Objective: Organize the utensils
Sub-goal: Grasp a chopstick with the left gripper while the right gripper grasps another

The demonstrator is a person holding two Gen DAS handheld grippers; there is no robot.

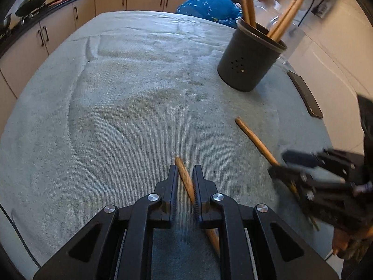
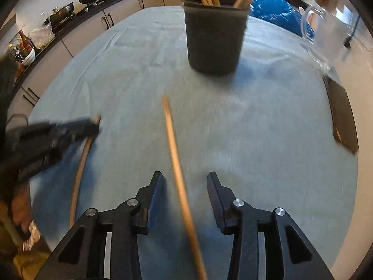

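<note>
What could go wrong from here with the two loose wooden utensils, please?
The left gripper pinches its wooden handle close to one end, so it may pivot when lifted. The right gripper has open jaws around the other handle, which may roll. The holder is already crowded.

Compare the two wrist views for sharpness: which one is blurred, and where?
Left wrist view: sharp on the cloth and dark holder; only the right gripper at the edge smears. Right wrist view: motion-blurred throughout, the wooden stick between its jaws soft-edged.

Two wooden utensils (image 1: 185, 178) on the cloth, four in one dark holder (image 1: 250, 58), two grippers (image 1: 185, 179)
</note>
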